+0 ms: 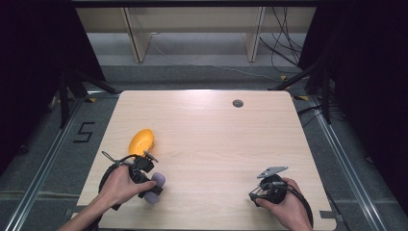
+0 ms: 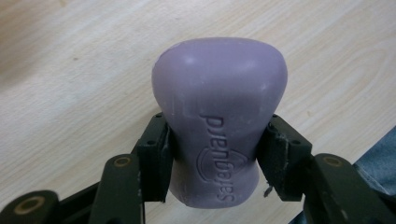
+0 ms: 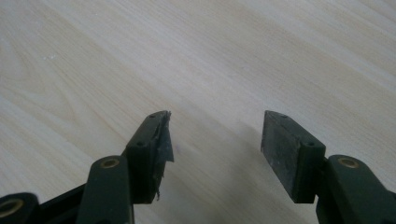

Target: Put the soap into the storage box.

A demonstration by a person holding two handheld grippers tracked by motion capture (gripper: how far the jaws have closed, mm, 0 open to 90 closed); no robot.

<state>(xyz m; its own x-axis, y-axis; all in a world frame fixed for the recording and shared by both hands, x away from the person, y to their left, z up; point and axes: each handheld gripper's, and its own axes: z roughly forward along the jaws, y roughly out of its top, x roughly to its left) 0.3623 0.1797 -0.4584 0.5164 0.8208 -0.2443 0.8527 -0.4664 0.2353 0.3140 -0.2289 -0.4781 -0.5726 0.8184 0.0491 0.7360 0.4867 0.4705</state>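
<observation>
A purple bar of soap (image 2: 218, 121) stamped "Safeguard" sits between the two jaws of my left gripper (image 2: 215, 149), which is shut on its narrow waist. From above, that soap (image 1: 155, 188) lies low over the table's front left part, with my left gripper (image 1: 149, 185) held by a hand. An orange-yellow rounded object (image 1: 141, 142) lies on the table just beyond that hand. My right gripper (image 3: 215, 140) stands open over bare wood, nothing between its jaws. In the high view the right gripper (image 1: 260, 190) is near the front right edge.
The light wooden table (image 1: 216, 139) has a small round dark grommet (image 1: 237, 103) near its far edge. Beyond the table are wooden furniture legs, cables on the floor and dark stands at both sides. A "5" mark (image 1: 84, 131) is on the floor at left.
</observation>
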